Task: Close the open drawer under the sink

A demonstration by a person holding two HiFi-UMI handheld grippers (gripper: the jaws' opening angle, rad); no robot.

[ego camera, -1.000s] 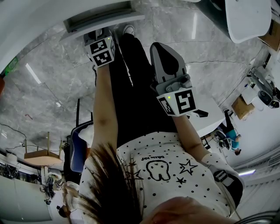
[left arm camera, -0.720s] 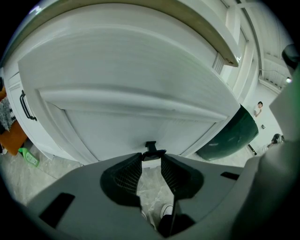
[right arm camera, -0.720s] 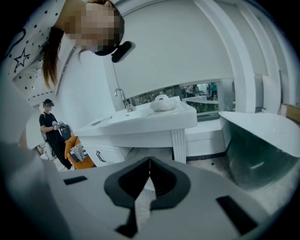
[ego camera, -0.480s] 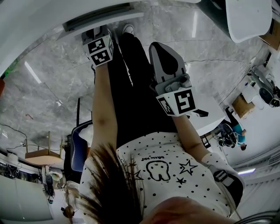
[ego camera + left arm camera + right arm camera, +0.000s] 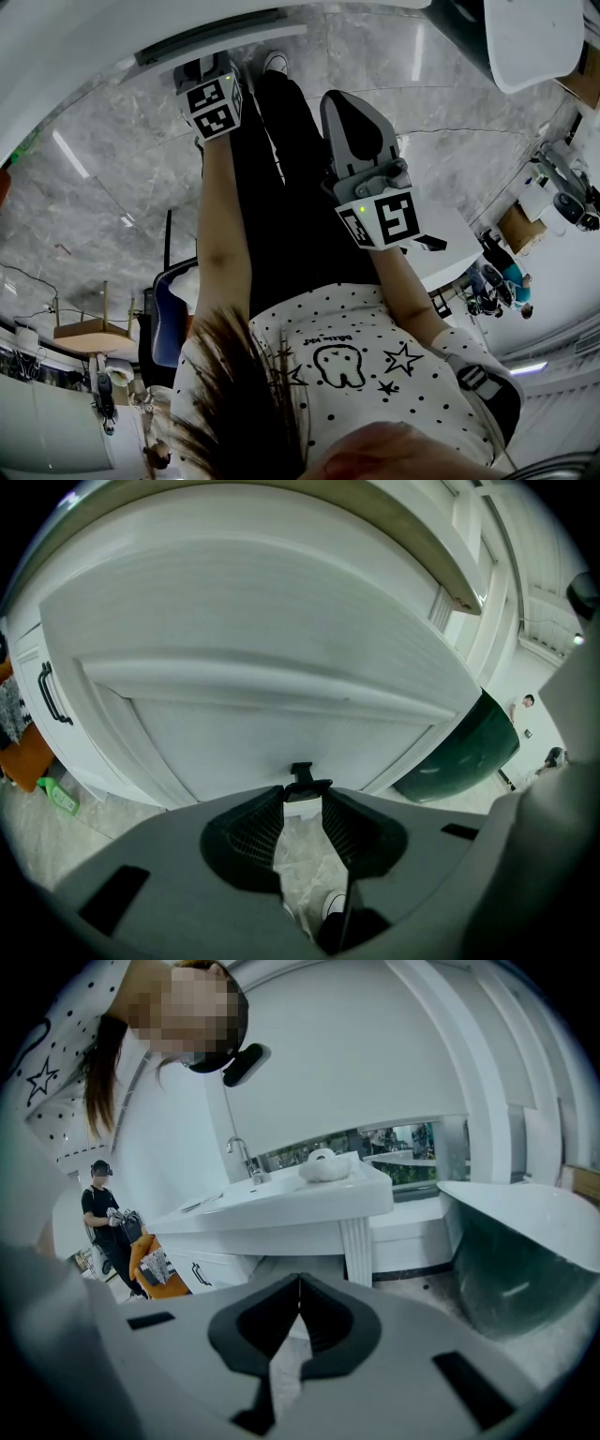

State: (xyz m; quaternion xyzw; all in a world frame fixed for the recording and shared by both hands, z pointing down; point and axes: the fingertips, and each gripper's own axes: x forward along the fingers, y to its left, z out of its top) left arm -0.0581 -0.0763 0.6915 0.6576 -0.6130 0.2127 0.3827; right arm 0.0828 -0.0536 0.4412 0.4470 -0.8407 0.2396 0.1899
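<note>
L gripper [image 5: 303,797], lower centre of frame: pinching small black handle [image 5: 301,771] of white panelled drawer front [image 5: 253,667], prob. for pushing it shut. R gripper [image 5: 298,1283]: idling, jaws together, empty.

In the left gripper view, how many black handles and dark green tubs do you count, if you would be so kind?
Black handles: 2, the drawer handle and the cabinet handle
Dark green tub: 1
Total: 3

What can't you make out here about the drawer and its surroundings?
What the drawer holds: left gripper view shows only its front.
Shape of the handle: left gripper view, left gripper covers its ends.
White object on the sink counter: right gripper view, too small.
</note>
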